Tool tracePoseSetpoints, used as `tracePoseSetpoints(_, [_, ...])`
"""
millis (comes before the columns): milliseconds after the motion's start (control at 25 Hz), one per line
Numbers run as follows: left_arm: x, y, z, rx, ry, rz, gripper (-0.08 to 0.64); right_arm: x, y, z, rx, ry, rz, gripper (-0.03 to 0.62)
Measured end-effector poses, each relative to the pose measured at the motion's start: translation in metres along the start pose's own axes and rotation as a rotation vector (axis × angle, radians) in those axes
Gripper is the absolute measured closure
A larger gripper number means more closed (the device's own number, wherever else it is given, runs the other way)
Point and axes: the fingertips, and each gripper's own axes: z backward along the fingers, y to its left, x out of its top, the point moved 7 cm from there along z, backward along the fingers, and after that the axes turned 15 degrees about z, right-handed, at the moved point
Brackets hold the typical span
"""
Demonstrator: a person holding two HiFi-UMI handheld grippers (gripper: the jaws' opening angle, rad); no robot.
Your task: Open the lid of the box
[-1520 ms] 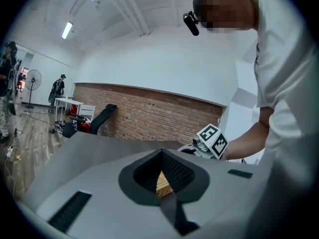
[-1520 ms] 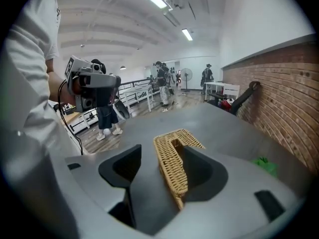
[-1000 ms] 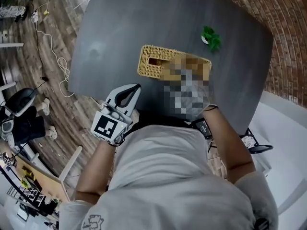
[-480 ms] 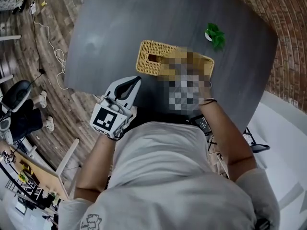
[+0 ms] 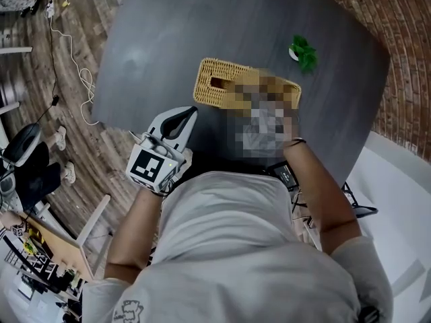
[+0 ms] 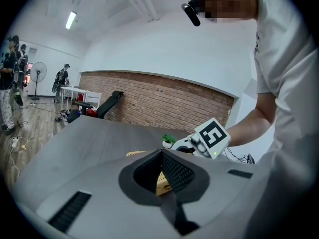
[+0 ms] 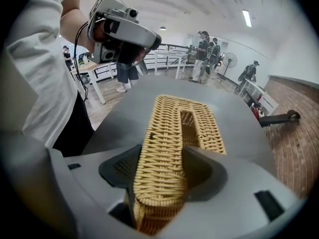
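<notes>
On the dark grey table (image 5: 202, 25), in the head view, sits the box (image 5: 215, 86). It is woven, straw yellow and long like a loaf. Its long side runs left to right across the table, with the right end a bit nearer the person. A blurred patch covers that right end. A long slot (image 5: 217, 83) is cut in the top near the left end. A little green plant (image 5: 303, 51) stands past the box, apart from it. The left gripper (image 5: 190, 116) has its tips just over the table's near edge. It points toward the box and does not touch it. The right arm (image 5: 316, 187) reaches to the covered end.

From the left gripper view, that gripper's jaws are pressed together at the tips with nothing in them. A bit of yellow box (image 6: 163, 183) shows through the gap behind the tips.

From the right gripper view, the box points straight away, with the slot (image 7: 188, 119) at the far end. The lid (image 7: 169, 133) lies flat on the box. The right gripper (image 7: 162, 153) has just been closing its jaws. The near end of the box is between them, and the pads touch its woven sides.
</notes>
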Motion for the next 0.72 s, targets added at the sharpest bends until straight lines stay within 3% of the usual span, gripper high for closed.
tracePoseSetpoints(160, [0.003,0.0,0.004,0.005,0.001,-0.006,0.549,0.005,-0.003,0.011,0.031,-0.033,-0.014,0.335])
tracePoseSetpoints(480, [0.012,-0.004,0.007,-0.001,-0.021,-0.026,0.549,0.015,-0.02,0.042,0.008,-0.072,-0.033,0.376])
tracePoseSetpoints(720, [0.015,-0.004,0.006,-0.002,-0.031,-0.046,0.549,0.026,-0.044,0.076,-0.035,-0.109,-0.018,0.486])
